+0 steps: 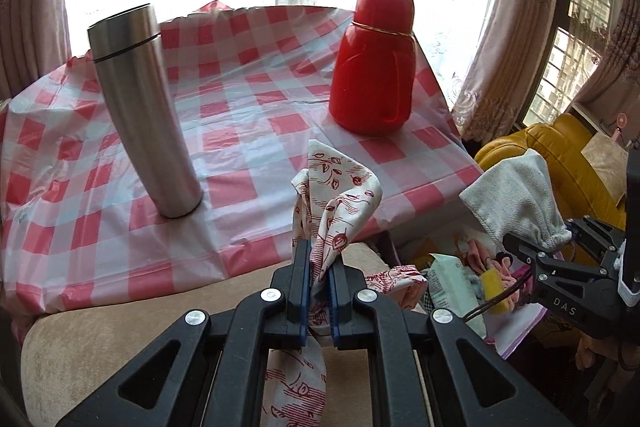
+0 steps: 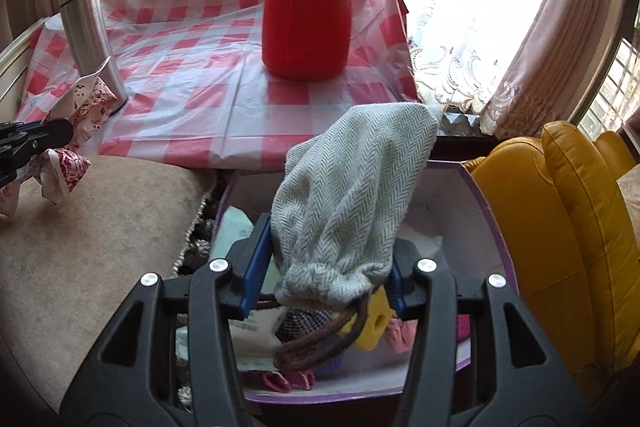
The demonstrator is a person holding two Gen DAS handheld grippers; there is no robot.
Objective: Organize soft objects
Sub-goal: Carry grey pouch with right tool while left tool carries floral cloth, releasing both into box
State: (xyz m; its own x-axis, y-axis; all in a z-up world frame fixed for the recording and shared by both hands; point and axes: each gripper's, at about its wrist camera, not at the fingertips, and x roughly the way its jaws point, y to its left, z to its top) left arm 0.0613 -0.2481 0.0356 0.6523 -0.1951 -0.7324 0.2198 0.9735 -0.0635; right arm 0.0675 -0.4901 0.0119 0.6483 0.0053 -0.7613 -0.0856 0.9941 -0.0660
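**Two cloths held above the cushion and the box**

Nearest to us in the left wrist view sat our left tool (image 1: 319,267), its blue pads closed tight on a white cloth with red leaf print (image 1: 340,195). That cloth rose in a crumpled peak at the centre of the frame and trailed below the jaws at the bottom edge, above a beige cushion (image 1: 100,339).

In the right wrist view our right tool (image 2: 324,267) gripped a grey herringbone pouch (image 2: 352,187) near its gathered mouth, the pads pressing its sides. The pouch stood upward through the middle of the frame, and its brown drawstring (image 2: 320,343) looped down beneath. Under it, at the lower centre, lay a purple-rimmed box (image 2: 496,227) holding small soft items, a yellow one (image 2: 376,323) and pink ones among them; we could not tell what each was.

Behind, a surface under a red-and-white checked cover (image 1: 248,131) carried a steel flask (image 1: 140,107) at the upper left and a red flask (image 1: 376,63) at the upper right, well apart. A yellow cushioned seat (image 2: 560,219) filled the right side.
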